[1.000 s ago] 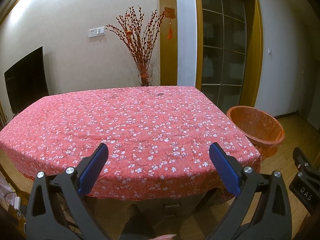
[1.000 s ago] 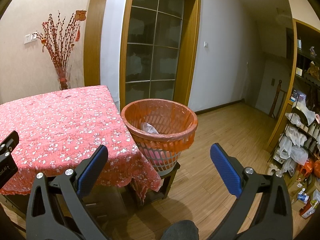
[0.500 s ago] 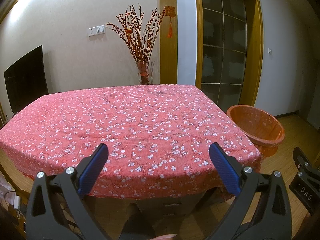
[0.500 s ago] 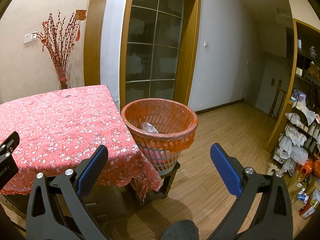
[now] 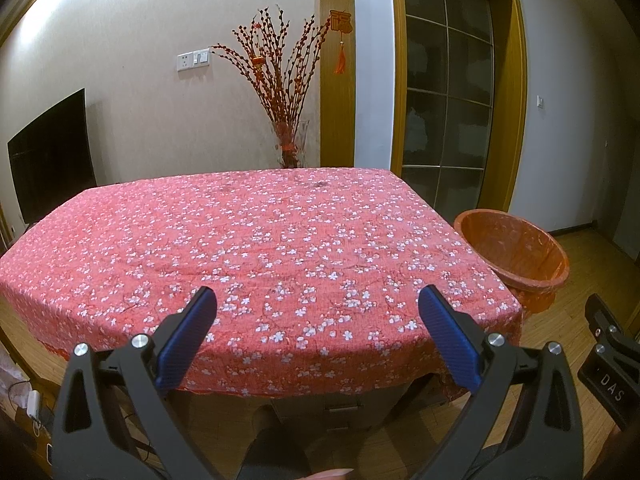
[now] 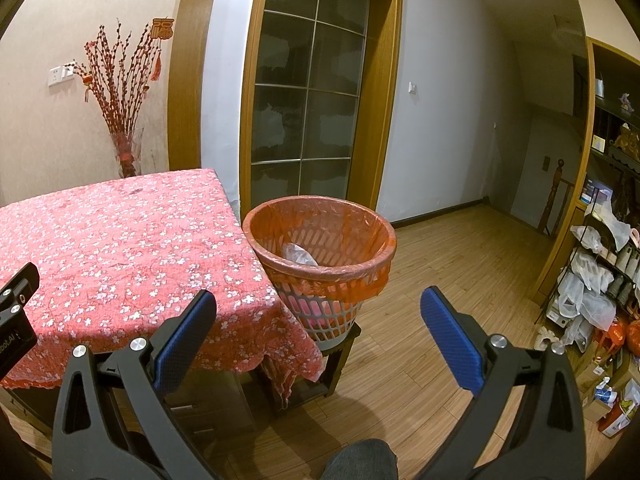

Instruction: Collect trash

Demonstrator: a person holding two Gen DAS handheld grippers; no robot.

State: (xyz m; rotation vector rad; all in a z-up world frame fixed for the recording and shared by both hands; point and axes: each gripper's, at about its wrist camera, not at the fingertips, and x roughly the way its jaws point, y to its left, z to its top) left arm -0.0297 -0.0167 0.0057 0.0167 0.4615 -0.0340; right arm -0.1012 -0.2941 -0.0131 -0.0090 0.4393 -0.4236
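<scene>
Red floral-clothed tabletop (image 5: 280, 240) | orange-lined plastic wastebasket (image 6: 320, 256) seen beside it | left claw (image 5: 318, 312), right claw (image 6: 318, 312) held spread, nothing gripped

The bin (image 6: 320, 248) stands on a stool (image 6: 340, 344) right of the table (image 6: 120, 240).

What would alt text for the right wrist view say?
An open hand-held gripper points at an orange-lined trash basket holding a clear crumpled wrapper, beside a table draped in red floral cloth on a wooden floor.
</scene>
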